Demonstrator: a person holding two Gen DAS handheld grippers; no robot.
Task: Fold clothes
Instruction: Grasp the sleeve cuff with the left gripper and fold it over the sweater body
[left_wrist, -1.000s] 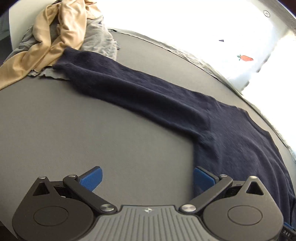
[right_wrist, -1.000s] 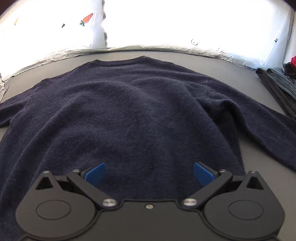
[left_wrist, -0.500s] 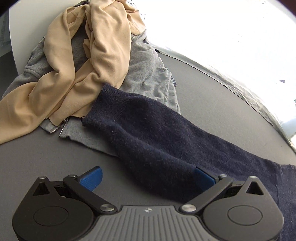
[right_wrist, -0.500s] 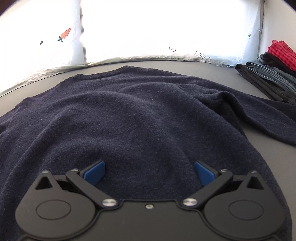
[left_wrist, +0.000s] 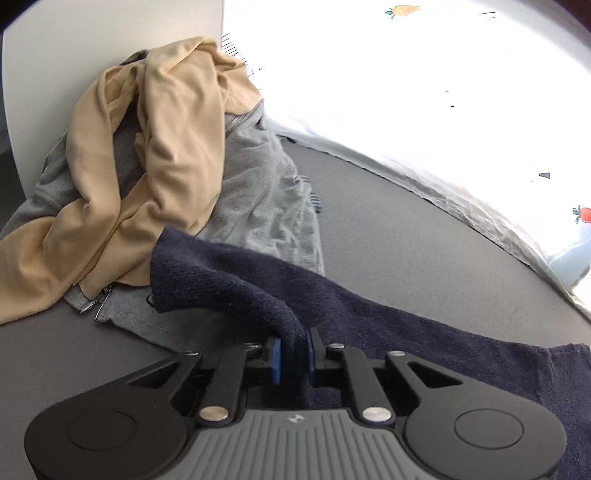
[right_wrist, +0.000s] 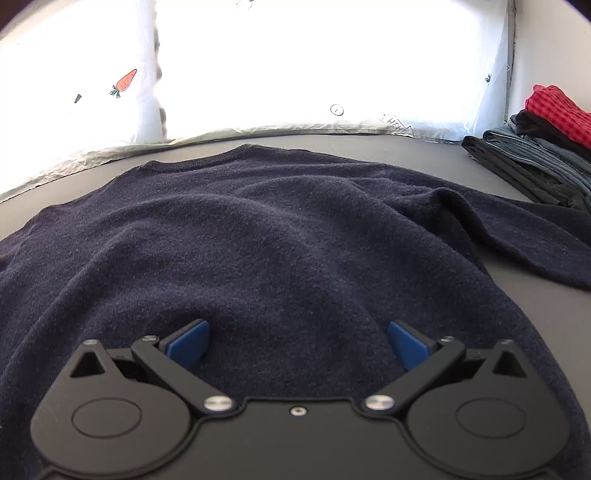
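Note:
A navy knit sweater (right_wrist: 280, 236) lies spread flat on the grey surface (left_wrist: 406, 236), neckline at the far side. Its left sleeve (left_wrist: 229, 280) runs out toward a heap of clothes. My left gripper (left_wrist: 293, 347) is closing its jaws near the cuff. A raised fold of the sleeve sits between the blue pads (left_wrist: 275, 354), which press on it. My right gripper (right_wrist: 299, 339) hovers open over the sweater's lower body, nothing between its fingers. The right sleeve (right_wrist: 517, 236) trails off to the right.
A beige garment (left_wrist: 166, 155) is draped over a grey zip garment (left_wrist: 266, 199) against a white wall at the left. A folded stack (right_wrist: 535, 162) topped by red checked cloth (right_wrist: 561, 110) sits at the far right. White carrot-print bedding (right_wrist: 110, 110) borders the far edge.
My left gripper has travelled along the sleeve toward the cuff and its jaws have gone from wide open to pinching the fabric. The right gripper has barely shifted and stays open.

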